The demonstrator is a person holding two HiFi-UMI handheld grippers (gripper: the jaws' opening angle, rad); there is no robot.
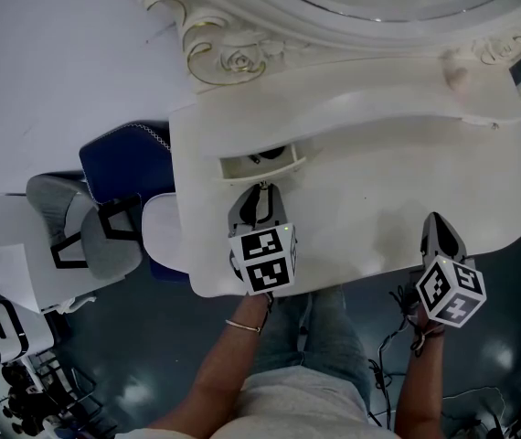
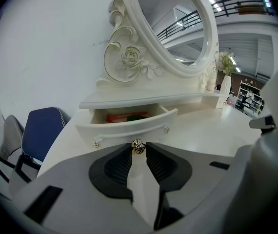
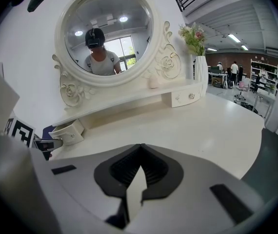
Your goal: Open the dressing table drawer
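Observation:
The white dressing table [image 1: 370, 181] has its small left drawer [image 1: 262, 165] pulled part way out. In the left gripper view the drawer [image 2: 129, 128] shows something red and something green inside. Its small gold knob [image 2: 138, 146] sits between the tips of my left gripper [image 2: 138, 147], which is shut on it. From the head view my left gripper [image 1: 261, 190] points at the drawer front. My right gripper [image 1: 435, 219] rests over the table's right front part, away from the drawer; its jaws [image 3: 140, 146] are shut with nothing between them.
A blue chair [image 1: 123, 158] and a grey chair [image 1: 78, 231] stand left of the table. The oval mirror [image 3: 107, 33] rises at the back. A vase of flowers [image 3: 200, 65] and a second small drawer [image 3: 187, 97] are at the right end.

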